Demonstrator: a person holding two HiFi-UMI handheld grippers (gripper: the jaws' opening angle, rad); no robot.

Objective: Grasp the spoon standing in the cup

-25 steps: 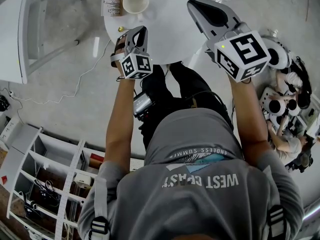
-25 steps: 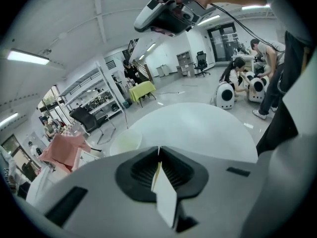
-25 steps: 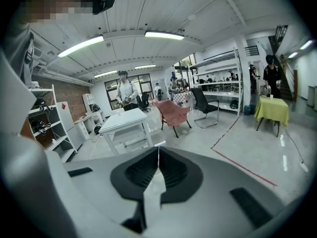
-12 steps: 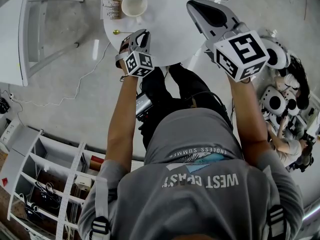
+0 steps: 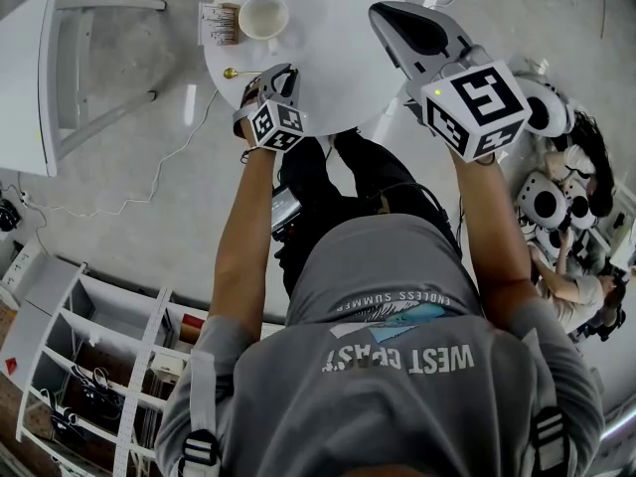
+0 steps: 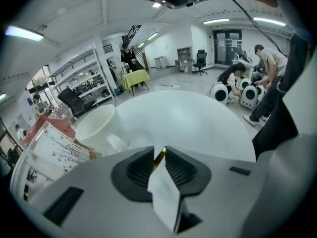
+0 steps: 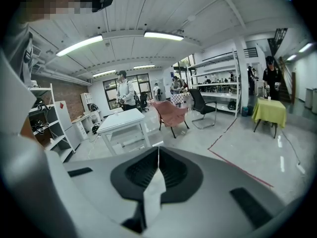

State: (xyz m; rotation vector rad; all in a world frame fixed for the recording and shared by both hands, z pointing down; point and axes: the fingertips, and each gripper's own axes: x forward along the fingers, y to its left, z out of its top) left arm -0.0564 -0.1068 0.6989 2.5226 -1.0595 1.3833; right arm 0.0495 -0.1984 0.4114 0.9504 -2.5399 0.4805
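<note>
A white cup [image 5: 263,16] stands on the far side of the round white table [image 5: 338,58], and no spoon shows in it. The gold spoon [image 5: 231,73] lies flat near the table's left edge, bowl to the left. Its handle [image 6: 159,155] runs between the jaws of my left gripper [image 5: 258,78]. Those jaws are opening and a narrow gap shows on either side of the handle. In the left gripper view the cup [image 6: 96,128] is just ahead to the left. My right gripper [image 5: 378,10] hovers over the table's right side, shut with nothing in it.
A printed card [image 5: 221,18] stands left of the cup. A white chair [image 5: 50,68] is on the floor to the left and white shelving [image 5: 89,356] at lower left. People crouch by small white robots [image 5: 556,207] to the right.
The spoon now lies flat with its bowl farther left on the table. The left gripper's jaws have parted around the handle. The right gripper has barely moved.
</note>
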